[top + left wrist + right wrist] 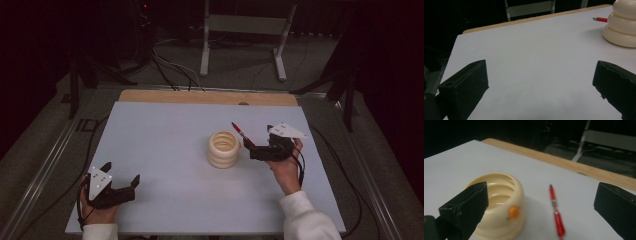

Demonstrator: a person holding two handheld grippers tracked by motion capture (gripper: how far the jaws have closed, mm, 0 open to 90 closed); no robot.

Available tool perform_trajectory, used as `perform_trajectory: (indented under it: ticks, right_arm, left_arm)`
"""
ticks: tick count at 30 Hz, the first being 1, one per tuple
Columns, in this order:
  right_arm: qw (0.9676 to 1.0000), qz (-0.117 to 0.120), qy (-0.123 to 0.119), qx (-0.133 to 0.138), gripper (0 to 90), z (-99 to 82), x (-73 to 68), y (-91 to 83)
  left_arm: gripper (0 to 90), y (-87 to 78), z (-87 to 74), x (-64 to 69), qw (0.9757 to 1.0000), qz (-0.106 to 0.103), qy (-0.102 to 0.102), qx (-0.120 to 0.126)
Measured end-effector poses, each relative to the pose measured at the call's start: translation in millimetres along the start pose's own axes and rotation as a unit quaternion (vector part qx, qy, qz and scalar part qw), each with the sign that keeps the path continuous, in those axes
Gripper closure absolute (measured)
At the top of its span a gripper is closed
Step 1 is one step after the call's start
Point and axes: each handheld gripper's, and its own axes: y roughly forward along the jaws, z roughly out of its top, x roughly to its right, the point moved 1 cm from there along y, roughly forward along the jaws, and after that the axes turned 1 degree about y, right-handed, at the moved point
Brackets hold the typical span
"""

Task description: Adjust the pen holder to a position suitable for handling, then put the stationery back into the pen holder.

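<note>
Your right claw (248,145) is sitting just beside the cream ribbed holder (223,148), jaws spread wide with nothing between them. The red pen (239,132) is lying flat on the surface (160,150) just behind the holder, right next to it, not in it. So my read: if the pen is meant to go in or out of that holder, you're looking at either a finished drop-off or a pickup not yet started. Can't tell which from this.

Your left claw (122,181) is parked near the front left corner of the surface, jaws apart too, holding nothing, well away from the holder.

Views differ a bit. The right gripper view is giving you the holder (499,205) up close, hollow inside, with a small orange knob (514,212) on its side, which the high view isn't resolving. It's also showing the pen (555,211) full length. The left gripper view is catching just the pen's tip (599,19) poking out behind the holder (622,25).
</note>
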Motion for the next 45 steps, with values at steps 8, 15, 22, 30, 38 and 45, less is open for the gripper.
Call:
perform_trajectory:
  ticks: [8, 15, 22, 30, 38, 45]
  right_arm:
    - [0.9997, -0.015, 0.014, 0.015, 0.0, -15.6, 10.0, -25.1]
    - [0.9985, -0.020, 0.032, 0.040, 0.1, -37.8, 18.0, -47.8]
    - [0.9978, -0.019, 0.050, 0.040, 0.1, -59.3, 29.7, -45.8]
    - [0.9968, -0.011, 0.077, 0.021, 0.1, -59.9, 32.2, -43.2]
    - [0.9962, -0.022, 0.083, 0.009, 0.1, -53.3, 36.9, -41.9]
    - [0.9967, -0.034, 0.074, -0.010, 0.1, -40.9, 40.9, -35.8]
  left_arm:
    - [0.7, -0.2, -0.7, -0.5, 1.0000, 0.002, -0.002, -0.002]
    - [0.7, 1.0, -0.5, 0.5, 1.0000, 0.001, 0.000, -0.003]
    - [0.7, 2.4, -0.9, -0.2, 1.0000, 0.000, 0.001, -0.003]
    - [0.7, 4.2, -0.3, 1.2, 1.0000, -0.002, 0.005, -0.005]
    - [0.7, 4.7, -1.3, 1.1, 1.0000, -0.001, 0.003, -0.007]
    - [0.7, 5.5, -2.1, 1.6, 0.9999, 0.001, 0.001, -0.010]
